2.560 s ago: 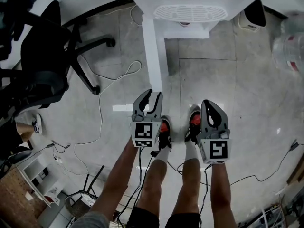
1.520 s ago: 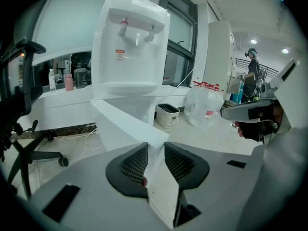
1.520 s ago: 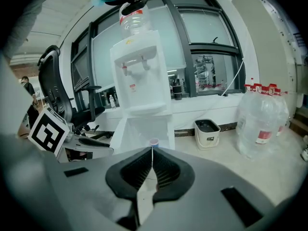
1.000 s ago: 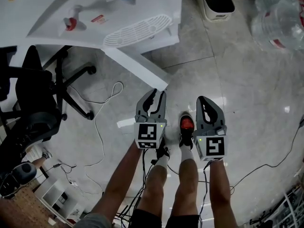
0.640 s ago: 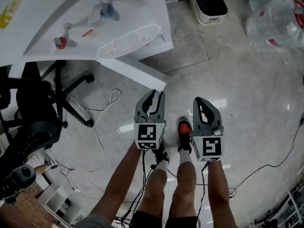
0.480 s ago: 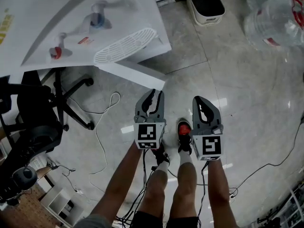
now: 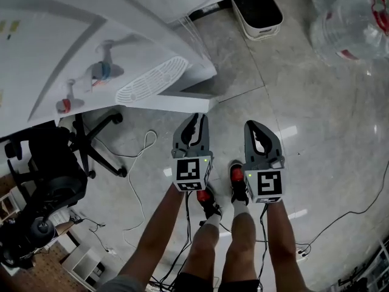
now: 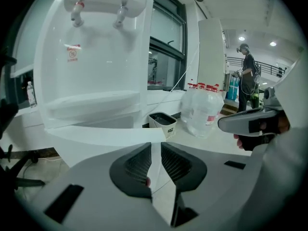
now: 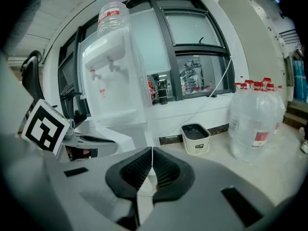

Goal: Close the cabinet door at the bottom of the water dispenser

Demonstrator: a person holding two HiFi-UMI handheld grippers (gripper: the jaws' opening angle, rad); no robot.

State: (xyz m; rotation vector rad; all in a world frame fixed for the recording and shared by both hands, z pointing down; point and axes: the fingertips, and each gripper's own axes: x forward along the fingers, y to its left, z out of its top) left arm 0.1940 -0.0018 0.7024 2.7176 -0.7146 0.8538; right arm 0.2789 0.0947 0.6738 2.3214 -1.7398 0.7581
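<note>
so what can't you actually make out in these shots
- cabinet interior: head view, mostly hidden under the water dispenser and its drip tray
- red sticker print: left gripper view, too small to read
- water bottles: head view, cut off by the top and right edges

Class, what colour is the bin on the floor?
The bin is off-white, dark inside; clearest in head view.

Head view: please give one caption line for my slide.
Left hand-held gripper and right hand-held gripper face the white water dispenser.
</note>
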